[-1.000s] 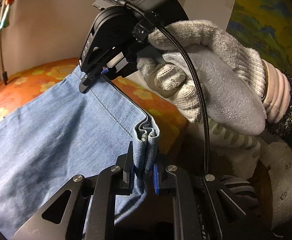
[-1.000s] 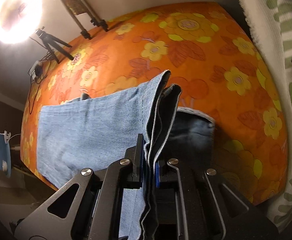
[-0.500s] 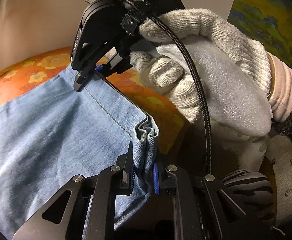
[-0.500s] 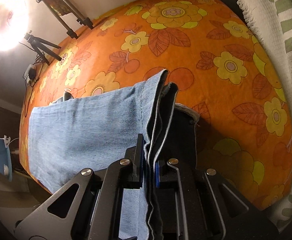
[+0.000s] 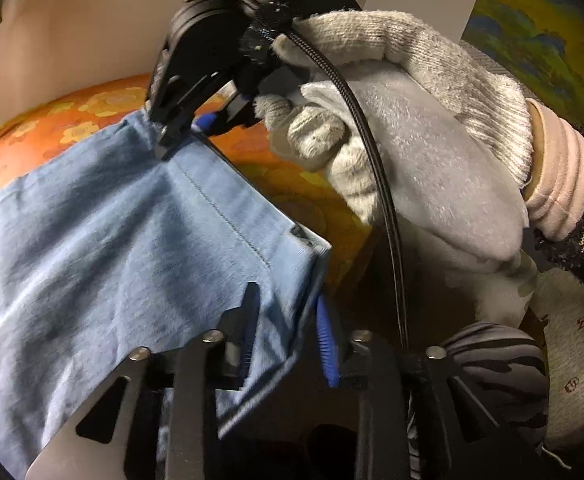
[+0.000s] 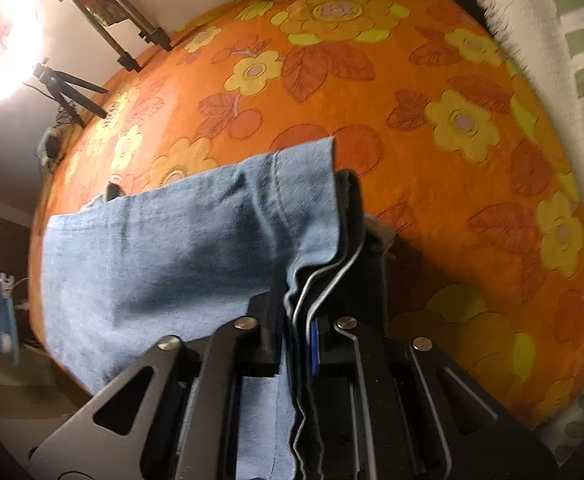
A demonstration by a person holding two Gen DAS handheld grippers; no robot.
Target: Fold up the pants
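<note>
Denim, soft and floppy: light-blue pants want hem-corner grips; left gripper has just opened off them, right gripper loosening around stacked edges

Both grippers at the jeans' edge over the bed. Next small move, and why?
Probably finish the release and lift both clear. The left gripper has just been opening: the jeans lie loose between its fingers, gap on the blue-pad side. The right gripper has just been opening too, the stacked denim edges sitting between its fingers. The jeans are folded over on the bedspread.
</note>
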